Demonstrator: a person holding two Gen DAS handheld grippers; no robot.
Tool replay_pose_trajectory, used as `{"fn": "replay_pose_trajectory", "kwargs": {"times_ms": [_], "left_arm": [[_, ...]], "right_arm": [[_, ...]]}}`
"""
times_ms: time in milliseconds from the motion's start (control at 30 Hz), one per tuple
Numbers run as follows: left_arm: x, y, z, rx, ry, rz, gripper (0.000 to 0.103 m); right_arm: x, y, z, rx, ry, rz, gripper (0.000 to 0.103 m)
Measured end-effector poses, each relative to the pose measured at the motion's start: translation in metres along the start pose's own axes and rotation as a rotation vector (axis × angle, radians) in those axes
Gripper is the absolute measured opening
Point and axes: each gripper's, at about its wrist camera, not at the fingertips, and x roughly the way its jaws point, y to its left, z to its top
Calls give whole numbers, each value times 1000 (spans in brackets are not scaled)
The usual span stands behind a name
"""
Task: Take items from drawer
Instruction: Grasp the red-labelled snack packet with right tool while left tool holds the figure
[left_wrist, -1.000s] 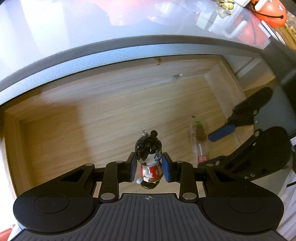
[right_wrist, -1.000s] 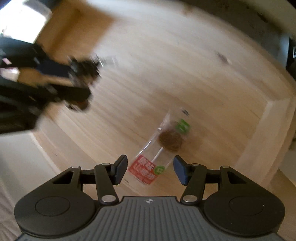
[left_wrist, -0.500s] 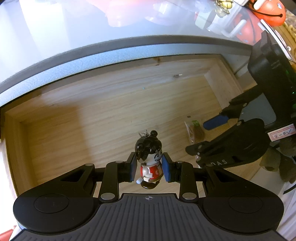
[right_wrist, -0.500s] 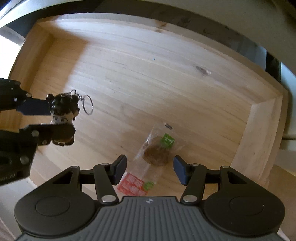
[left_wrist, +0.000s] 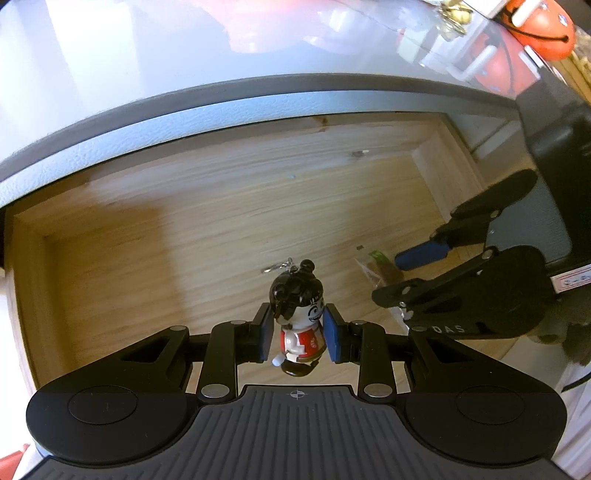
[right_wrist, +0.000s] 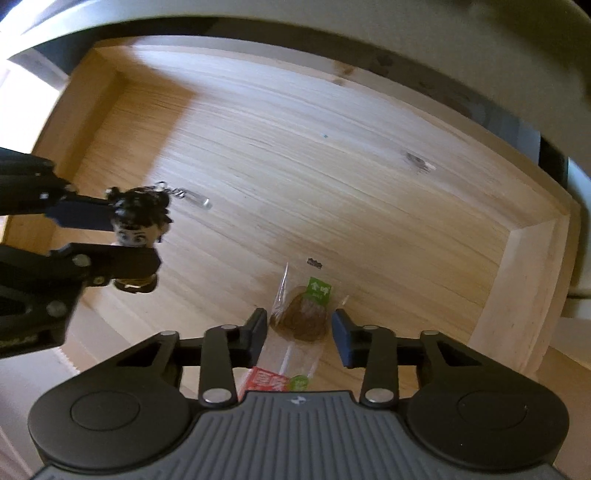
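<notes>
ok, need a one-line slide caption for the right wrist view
Right tongs closing around a clear snack packet on the wooden drawer floor; left tongs hold a figurine keychain alongside.

Red-white figurine (left_wrist: 298, 328) – pale wood drawer (left_wrist: 221, 221)

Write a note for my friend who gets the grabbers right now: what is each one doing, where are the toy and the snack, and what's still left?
Left gripper: shut on the doll keychain, held up above the drawer floor.
Right gripper: pointing down into the drawer, jaws closing around the snack packet. The pads are not pressing on it yet.
Snack packet: lying flat on the drawer floor near the right wall.
Done: the doll is picked up.
Left: finish the grip on the packet, lift it, then carry both things out of the drawer. Nothing else shows inside.
</notes>
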Motion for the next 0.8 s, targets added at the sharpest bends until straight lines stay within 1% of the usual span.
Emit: {"fn": "replay_pose_trajectory", "kwargs": {"times_ms": [33, 67, 133, 167, 200, 300, 333, 367, 400, 467, 500, 533, 600, 633, 667, 767, 800], "left_arm": [[1, -2, 0, 20, 3, -5, 33], [2, -2, 1, 23, 7, -6, 33], [1, -2, 0, 25, 10, -7, 32], [0, -2, 0, 23, 8, -7, 33], [0, -3, 0, 25, 5, -8, 33], [-1, -3, -2, 25, -2, -12, 33], [-1, -2, -2, 23, -1, -15, 33], [-1, -1, -3, 14, -1, -15, 33], [-1, 0, -3, 7, -1, -15, 33], [0, 2, -2, 15, 5, -16, 33], [1, 3, -1, 14, 7, -14, 33], [1, 2, 0, 26, 10, -15, 33], [1, 2, 0, 28, 6, -16, 33], [0, 2, 0, 37, 6, -19, 33], [0, 2, -1, 37, 5, -20, 33], [-1, 1, -2, 46, 7, -16, 33], [-3, 1, -4, 64, 9, -16, 33]], "right_arm": [[-4, 1, -3, -13, -9, 3, 34], [-11, 9, -5, -17, -13, 2, 34], [-17, 10, -9, -28, -28, -1, 32], [-13, 12, -14, -35, -37, 5, 4], [-12, 18, -16, -39, -49, 1, 1], [-34, 28, -23, -67, -108, -2, 1], [-45, 27, -27, -84, -117, -5, 2], [-45, 29, -27, -96, -120, -8, 2], [-48, 28, -29, -97, -127, -14, 3], [-30, 31, -24, -78, -116, -23, 15], [-27, 29, -22, -66, -103, -27, 29], [-26, 27, -24, -59, -93, -34, 40], [-15, 29, -25, -59, -80, -51, 41], [5, 39, -16, -54, -67, -64, 42], [9, 38, -15, -44, -55, -70, 42], [20, 30, -9, 28, 4, -70, 43], [23, 28, -6, 54, 24, -74, 43]]}}
